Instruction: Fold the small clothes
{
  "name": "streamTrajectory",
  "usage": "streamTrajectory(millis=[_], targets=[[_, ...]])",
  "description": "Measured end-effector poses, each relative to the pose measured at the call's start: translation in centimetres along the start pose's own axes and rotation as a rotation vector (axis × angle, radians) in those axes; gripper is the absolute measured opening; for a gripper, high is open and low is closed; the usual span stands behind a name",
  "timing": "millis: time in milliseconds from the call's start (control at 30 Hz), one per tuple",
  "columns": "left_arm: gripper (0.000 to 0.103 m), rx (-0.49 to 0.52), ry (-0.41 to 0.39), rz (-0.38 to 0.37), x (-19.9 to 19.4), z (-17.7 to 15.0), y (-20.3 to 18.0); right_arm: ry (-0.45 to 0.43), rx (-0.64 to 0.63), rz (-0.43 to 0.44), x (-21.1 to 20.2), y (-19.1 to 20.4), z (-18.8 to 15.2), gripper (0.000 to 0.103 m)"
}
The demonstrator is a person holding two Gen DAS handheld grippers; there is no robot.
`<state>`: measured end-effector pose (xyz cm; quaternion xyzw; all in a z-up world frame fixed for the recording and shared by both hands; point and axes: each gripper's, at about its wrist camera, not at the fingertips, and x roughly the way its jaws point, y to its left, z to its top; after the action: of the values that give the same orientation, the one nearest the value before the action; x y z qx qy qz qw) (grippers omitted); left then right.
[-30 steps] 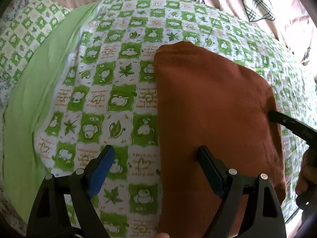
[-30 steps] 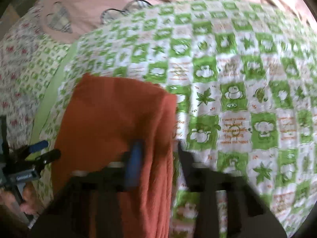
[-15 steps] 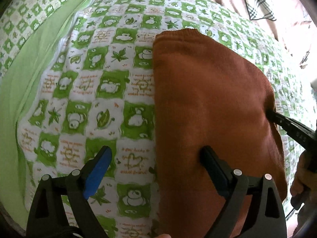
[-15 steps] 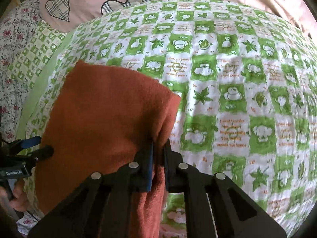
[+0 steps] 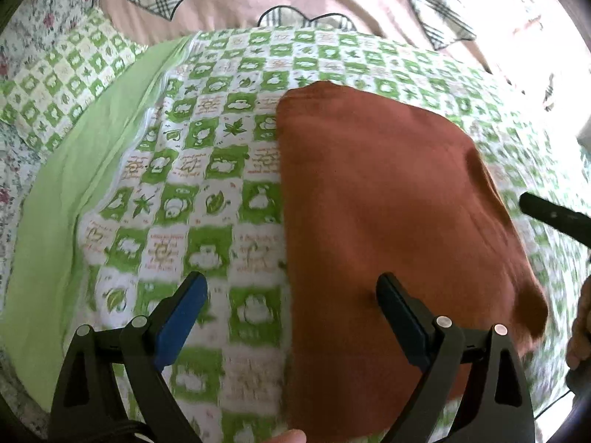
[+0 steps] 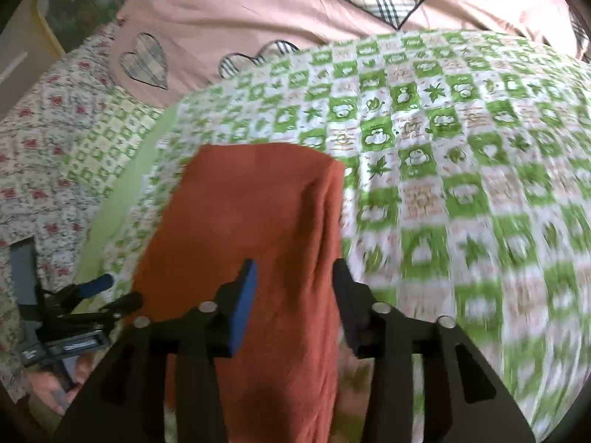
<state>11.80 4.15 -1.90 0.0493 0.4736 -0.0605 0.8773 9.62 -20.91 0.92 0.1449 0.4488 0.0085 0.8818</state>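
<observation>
Two grippers hover over one rust-orange garment (image 5: 388, 221), which lies folded into a thick oblong on the green-checked quilt (image 5: 207, 170) of the bed, running from about 12 o'clock down to 6 o'clock in the right wrist view. The left gripper (image 5: 291, 295) is released, its jaws spread wide: the blue-padded one is over the quilt at 7 o'clock, the other over the cloth. The right gripper (image 6: 293, 284) is also released, its jaws straddling the garment's stacked right-hand edge (image 6: 328, 221) without pinching it.

The main risk, as I judge it, lies in that layered edge. If the right gripper closes on only the top layer, a lift would peel the fold open. Closing too deep could catch the quilt too and drag it. The pink blanket (image 6: 258, 18) at 12 o'clock looks well clear.
</observation>
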Motion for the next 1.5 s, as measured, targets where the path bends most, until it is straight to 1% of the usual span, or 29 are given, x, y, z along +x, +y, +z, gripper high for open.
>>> streamTrajectory(millis=[33, 67, 133, 200, 300, 467, 667, 833, 1000, 1167, 1500], targets=[[0.094, 0.012, -0.006, 0.005, -0.5, -0.4, -0.3, -0.011, -0.011, -0.002, -1.2, 0.5, -0.9, 0.054], [0.094, 0.022, -0.015, 0.010, -1.2, -1.0, -0.5, -0.014, -0.018, -0.002, -1.5, 0.9, -1.3, 0.058], [0.094, 0.038, -0.031, 0.028, -2.7, -2.2, -0.9, -0.023, -0.036, 0.010, -3.1, 1.8, -3.0, 0.063], [0.094, 0.050, -0.047, 0.039, -4.2, -3.7, -1.1, -0.021, -0.049, 0.015, -4.0, 2.5, -4.3, 0.065], [0.094, 0.057, -0.046, 0.057, -5.3, -5.1, -1.4, -0.005, -0.072, 0.029, -4.8, 3.4, -6.0, 0.069], [0.094, 0.068, -0.057, 0.085, -7.1, -7.1, -1.7, 0.007, -0.102, 0.037, -6.2, 5.2, -8.7, 0.082], [0.094, 0.081, -0.076, 0.106, -8.6, -9.0, -1.1, 0.020, -0.149, 0.030, -7.4, 7.2, -11.1, 0.088], [0.094, 0.066, -0.061, 0.103, -8.8, -10.2, -0.5, 0.041, -0.181, 0.017, -7.7, 8.2, -12.9, 0.090], [0.095, 0.069, -0.058, 0.103, -8.8, -10.1, -1.0, 0.051, -0.190, 0.017, -7.4, 8.1, -13.2, 0.092], [0.095, 0.090, -0.057, 0.099, -8.2, -9.0, -1.8, 0.058, -0.171, 0.014, -6.6, 7.6, -12.9, 0.092], [0.095, 0.095, -0.029, 0.077, -6.1, -7.1, -2.3, 0.070, -0.176, 0.010, -4.7, 6.5, -10.2, 0.093]])
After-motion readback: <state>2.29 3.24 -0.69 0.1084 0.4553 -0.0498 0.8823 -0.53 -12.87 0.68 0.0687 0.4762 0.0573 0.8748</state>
